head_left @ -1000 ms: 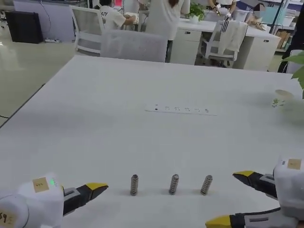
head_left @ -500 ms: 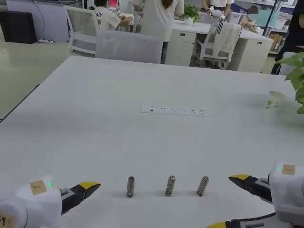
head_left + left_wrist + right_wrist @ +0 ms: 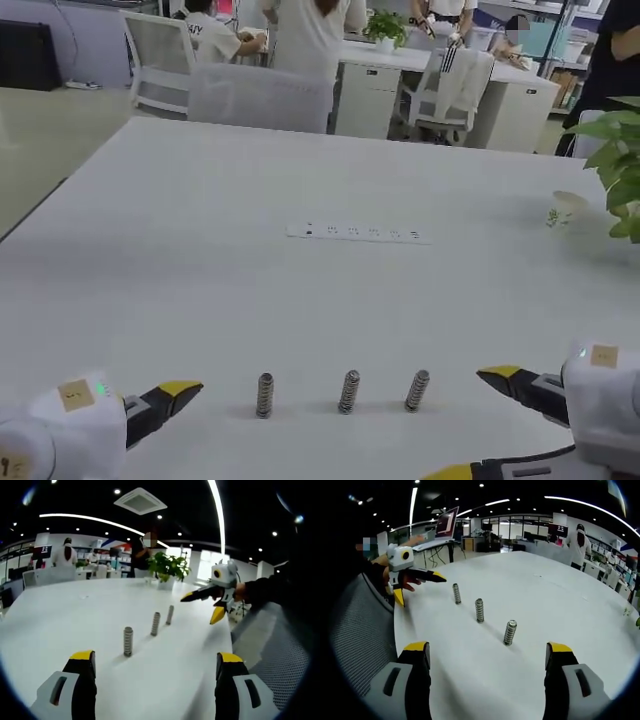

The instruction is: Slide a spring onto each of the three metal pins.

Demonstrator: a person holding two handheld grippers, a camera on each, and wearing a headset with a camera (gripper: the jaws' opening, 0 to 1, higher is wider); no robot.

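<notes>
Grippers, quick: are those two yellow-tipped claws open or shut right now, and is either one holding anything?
Left yellow-tipped gripper: open, holding nothing.
Right yellow-tipped gripper: open, holding nothing.

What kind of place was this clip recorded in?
Probably an open-plan office: a big white table with a built-in socket strip, desks and chairs behind it with people among them, and a potted plant.

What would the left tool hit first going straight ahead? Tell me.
Likely the nearest spring, which stands ahead of the open left tool, roughly in line with its gap; depth is unclear.
</notes>
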